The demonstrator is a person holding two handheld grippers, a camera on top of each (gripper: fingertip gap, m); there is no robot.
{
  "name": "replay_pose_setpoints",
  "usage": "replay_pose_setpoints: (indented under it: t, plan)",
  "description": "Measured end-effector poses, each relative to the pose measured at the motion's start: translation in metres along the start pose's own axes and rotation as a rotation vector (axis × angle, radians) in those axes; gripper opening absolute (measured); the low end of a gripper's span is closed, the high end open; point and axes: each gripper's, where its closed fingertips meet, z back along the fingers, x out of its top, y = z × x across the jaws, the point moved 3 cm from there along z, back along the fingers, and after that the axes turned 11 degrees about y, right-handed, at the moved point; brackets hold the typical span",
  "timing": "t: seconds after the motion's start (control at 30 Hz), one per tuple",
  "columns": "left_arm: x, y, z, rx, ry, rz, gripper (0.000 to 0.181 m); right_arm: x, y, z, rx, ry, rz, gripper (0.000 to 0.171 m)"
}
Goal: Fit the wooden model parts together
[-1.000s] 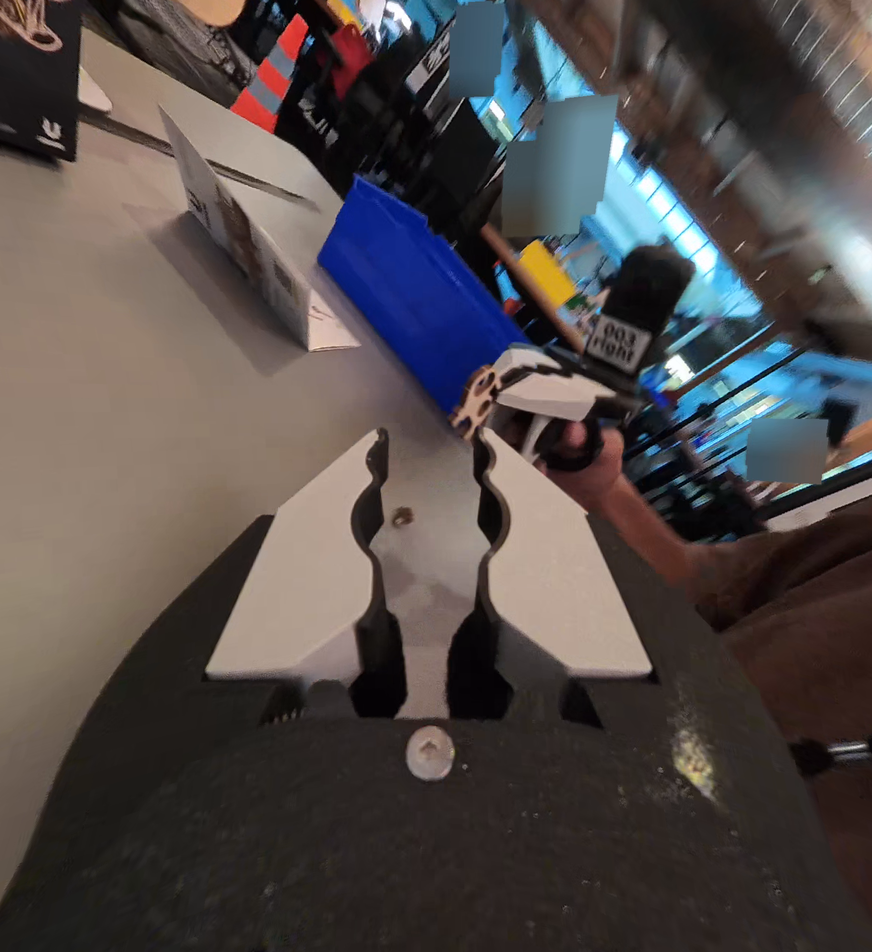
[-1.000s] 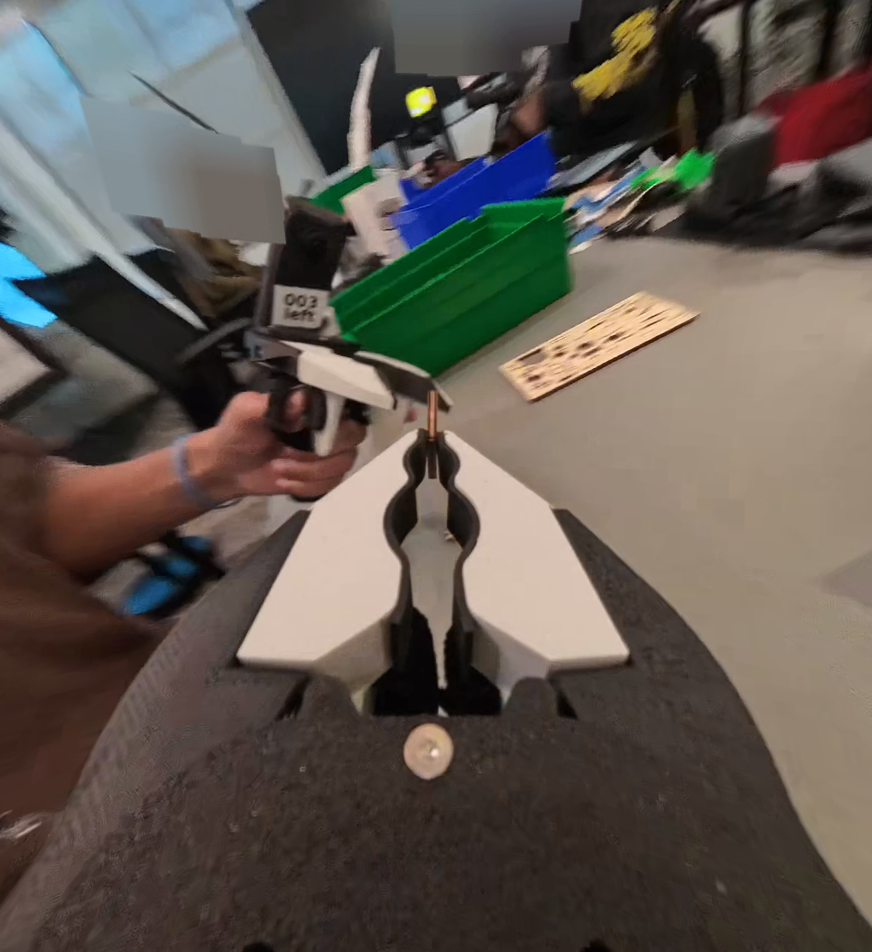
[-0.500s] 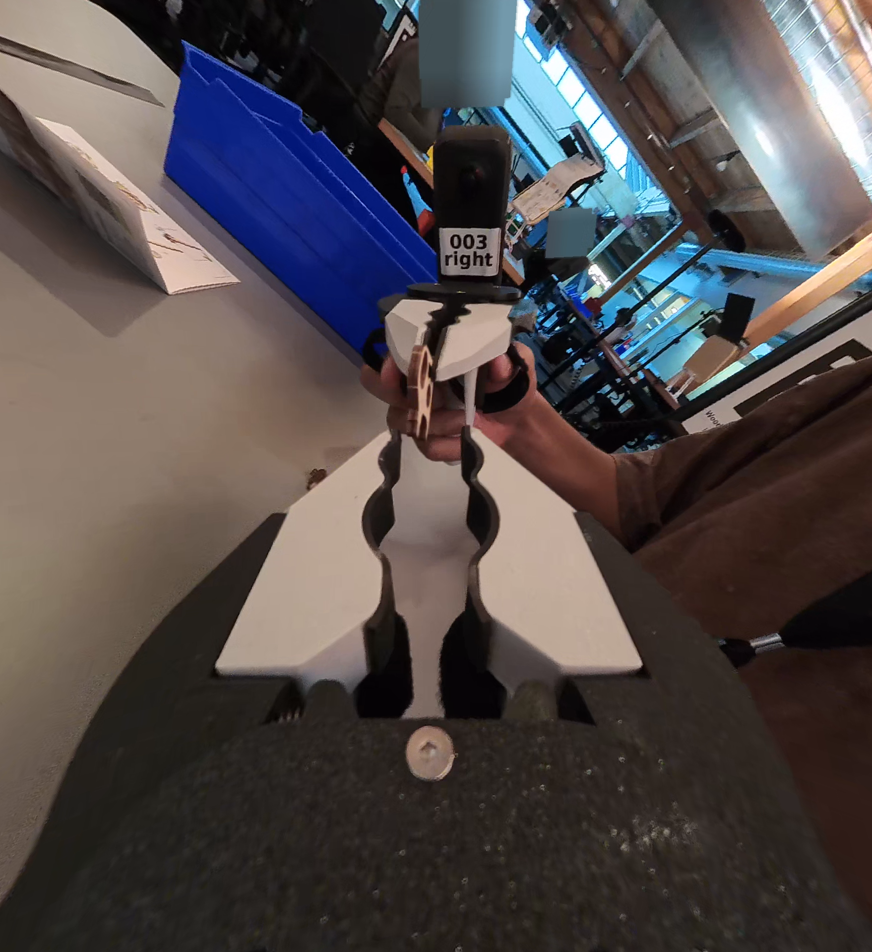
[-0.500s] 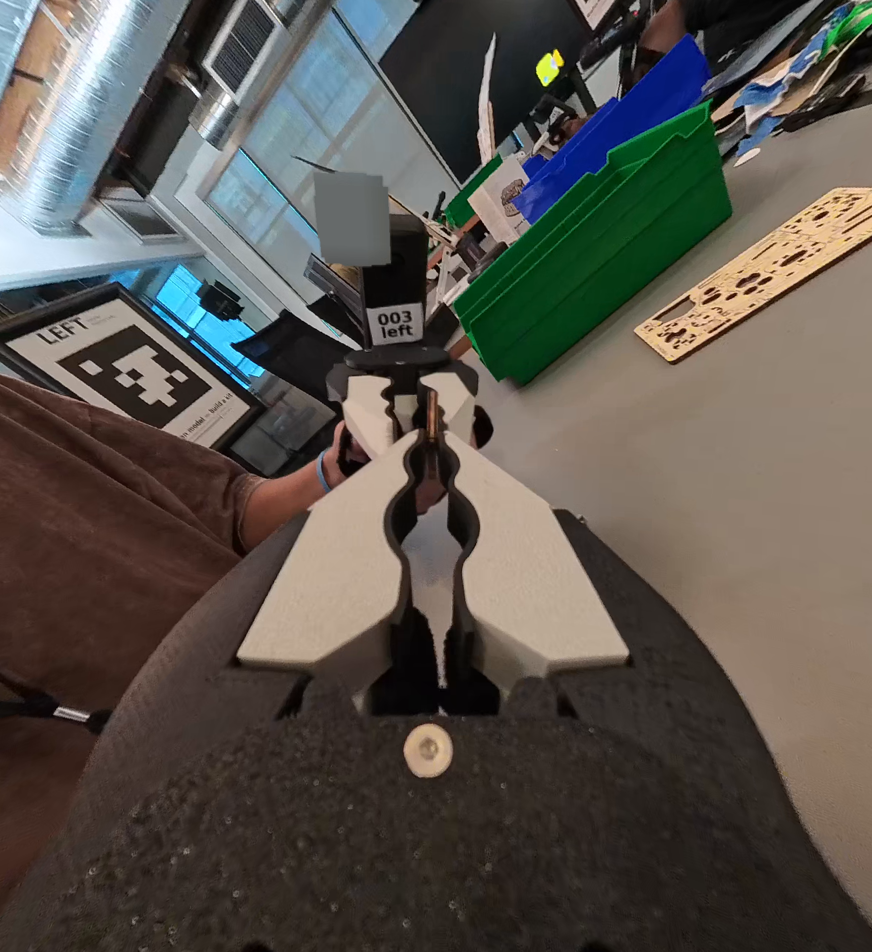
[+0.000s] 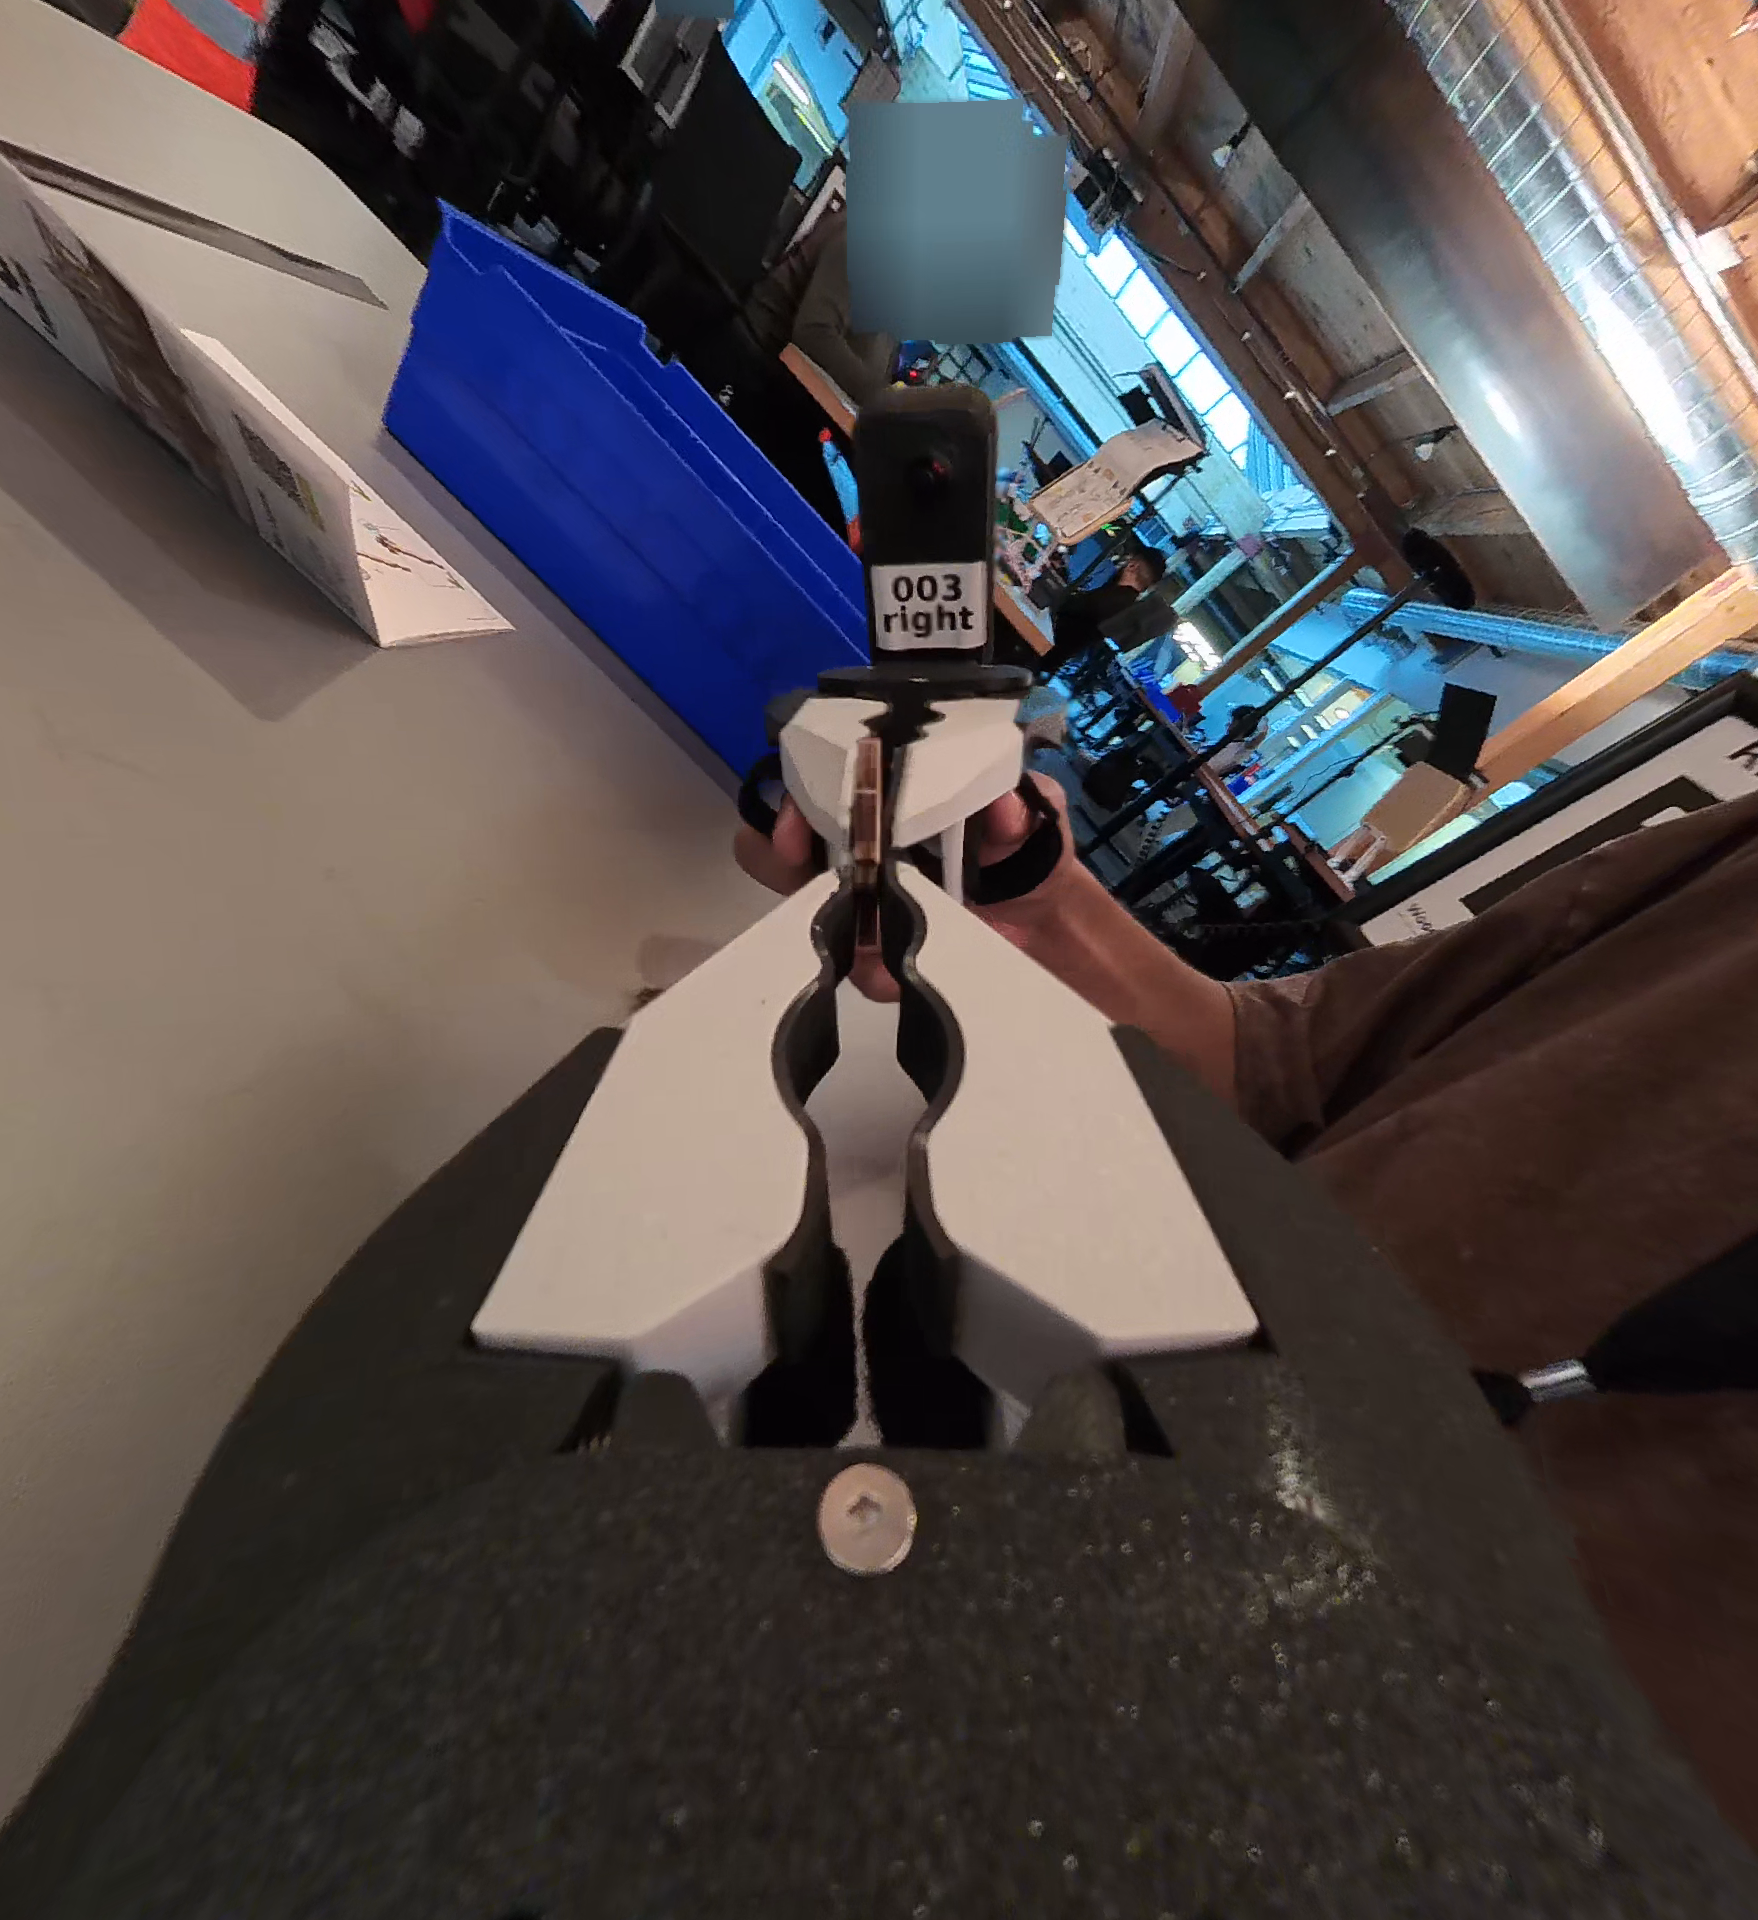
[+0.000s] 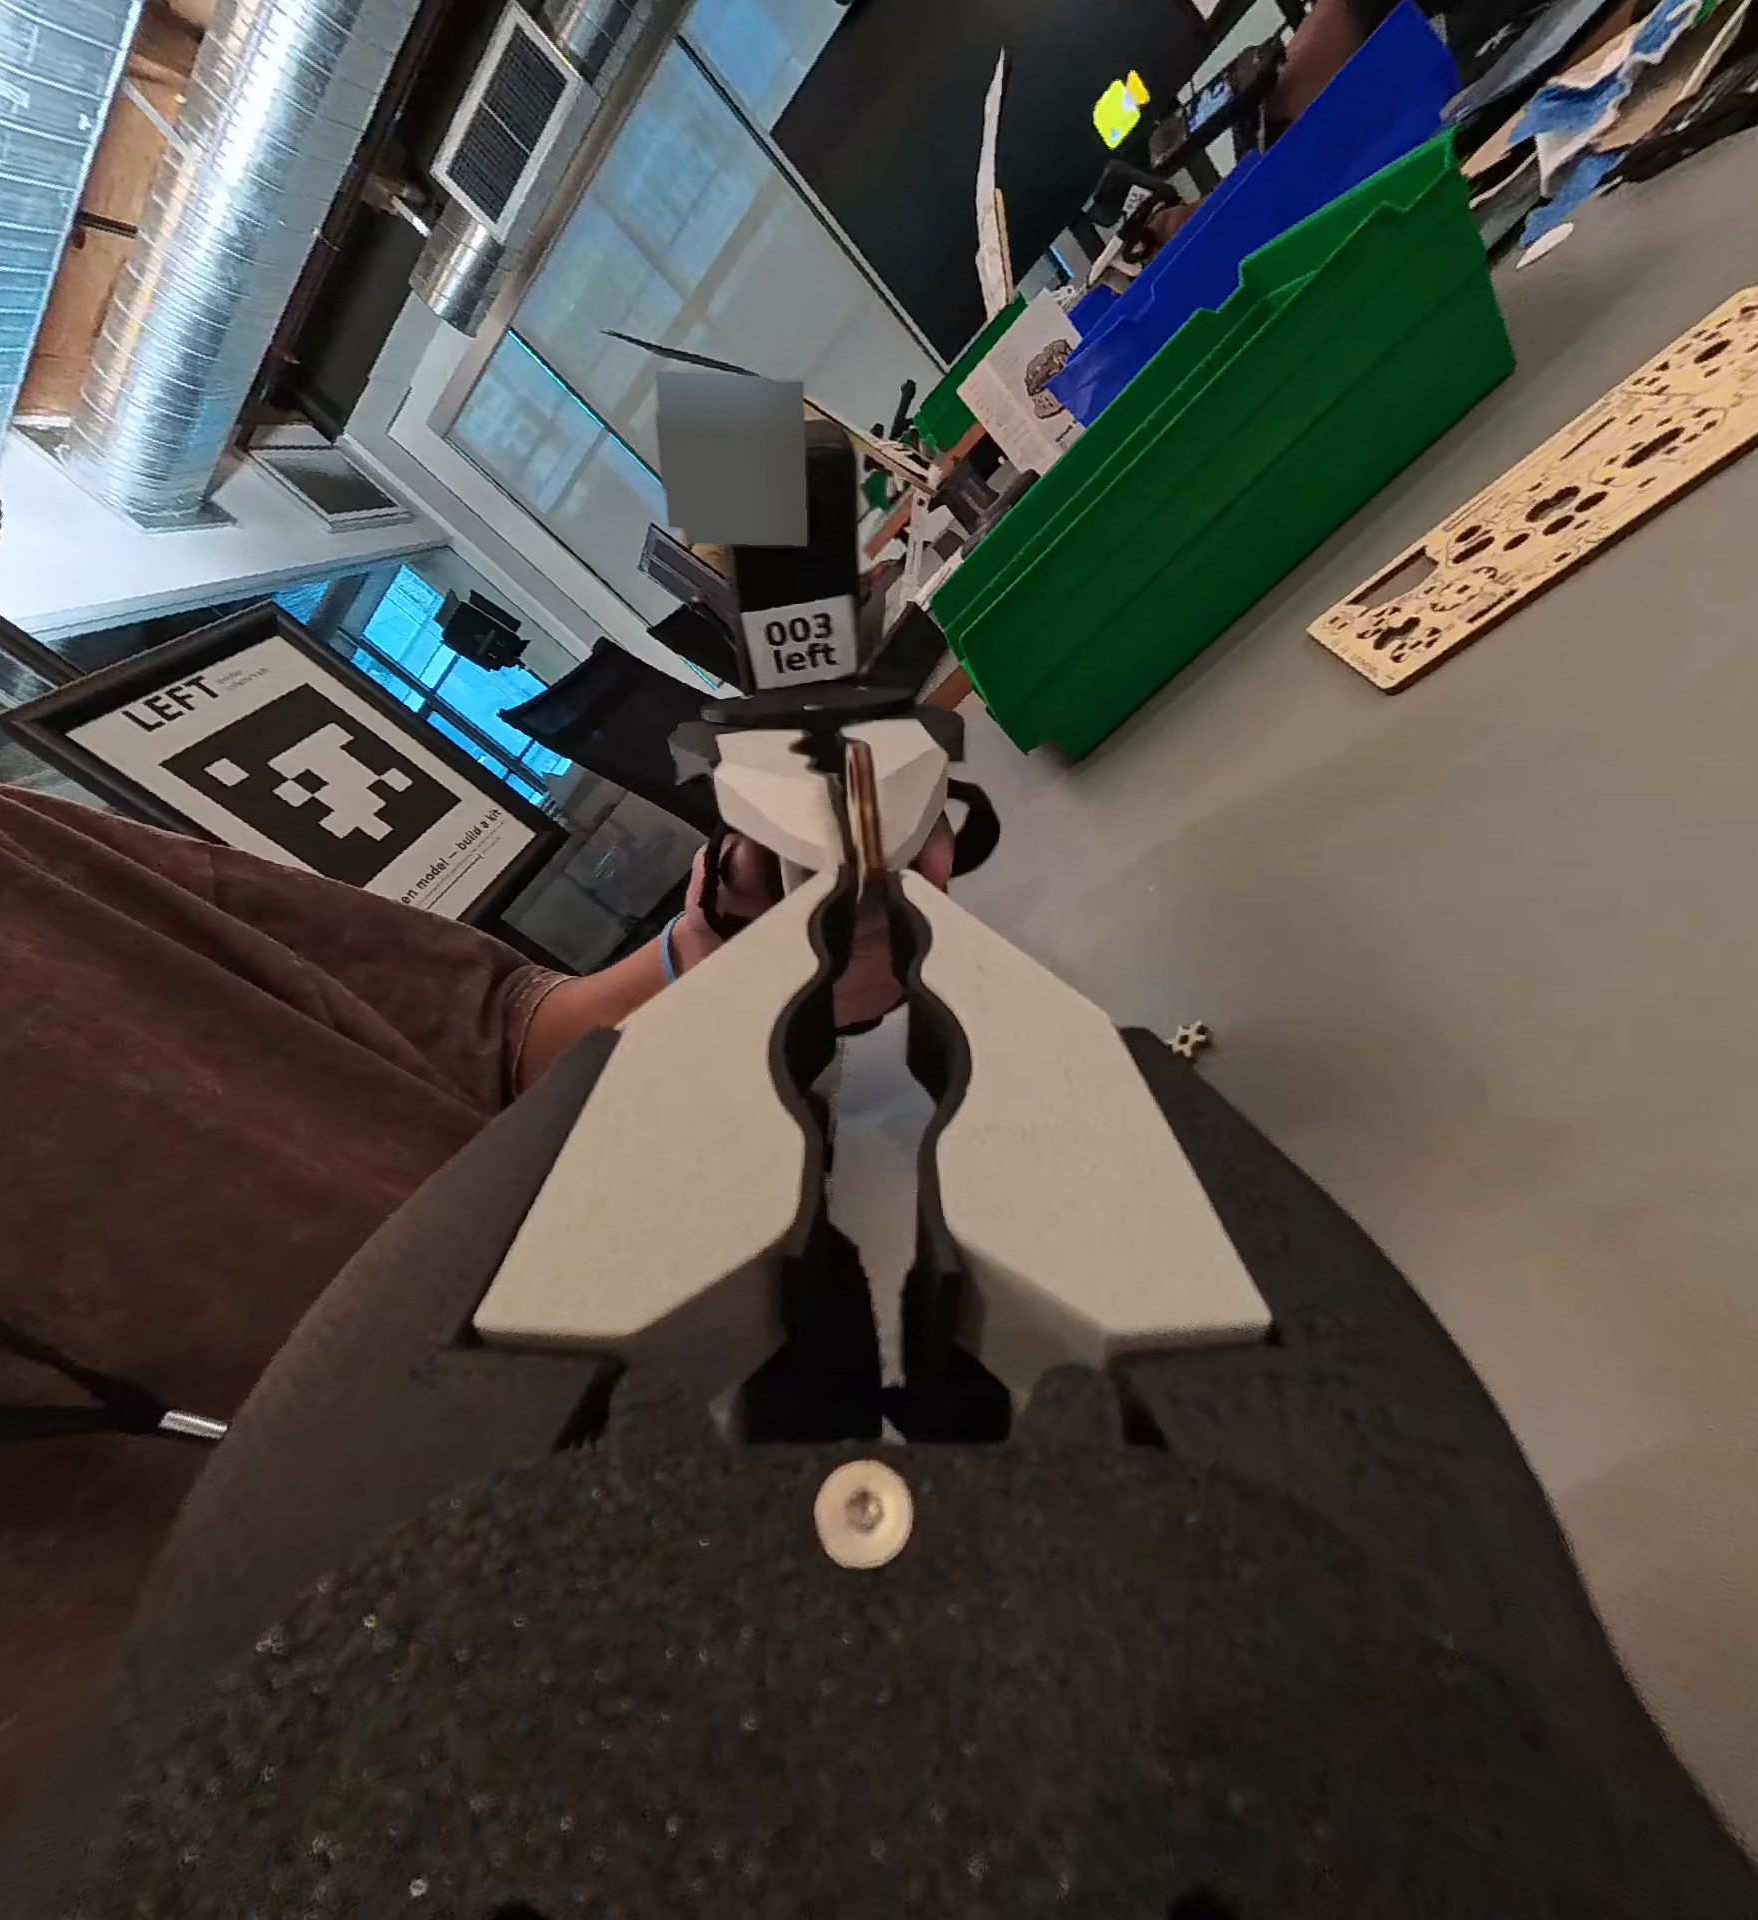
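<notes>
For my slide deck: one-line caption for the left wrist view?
Two grippers meet tip to tip over a grey table, thin wooden piece between them.

A workshop: bare ducts (image 5: 1623, 343) and timber beams (image 5: 1623, 665) overhead, long cluttered benches (image 5: 1228, 769), plastic bins (image 6: 1228, 488) on a grey table (image 6: 1426, 935).

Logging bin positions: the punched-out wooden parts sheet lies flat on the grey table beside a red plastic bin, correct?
Not red: the plastic bin beside the punched-out wooden parts sheet is green, as the right wrist view shows. The sheet does lie flat on the grey table.
</notes>
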Motion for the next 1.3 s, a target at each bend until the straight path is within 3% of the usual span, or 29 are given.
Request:
replay_pose_setpoints:
  t: [0.13, 0.23, 0.4, 0.6, 0.73, 0.83, 1.0, 1.3]
  plan:
    - [0.002, 0.008, 0.008, 0.195, 0.014, -0.159, 0.002, 0.004, -0.009, 0.01, -0.05, -0.021, -0.021, 0.024]
    - [0.004, 0.015, 0.015, 0.384, 0.039, -0.331, 0.001, 0.008, -0.012, 0.014, -0.067, -0.05, -0.021, 0.026]
    - [0.005, 0.034, 0.028, 0.995, 0.185, -0.86, 0.001, 0.008, -0.01, 0.001, -0.091, -0.043, -0.058, 0.034]
    - [0.001, 0.031, 0.018, 1.375, 0.292, -1.342, 0.002, 0.013, -0.013, -0.019, -0.08, -0.118, -0.215, 0.031]
    - [0.001, 0.023, 0.009, 1.44, 0.28, -1.475, 0.001, 0.007, -0.021, -0.023, -0.048, -0.136, -0.326, 0.023]
    - [0.0, 0.025, 0.007, 1.444, 0.304, -1.496, 0.002, 0.009, -0.017, -0.023, 0.014, -0.164, -0.357, 0.006]
    - [-0.002, 0.026, 0.004, 1.461, 0.325, -1.539, 0.001, 0.009, -0.019, -0.022, 0.026, -0.165, -0.374, 0.005]
    - [-0.015, 0.039, 0.0, 1.27, 0.367, -1.24, 0.016, 0.005, -0.033, -0.003, -0.141, -0.09, -0.269, 0.004]
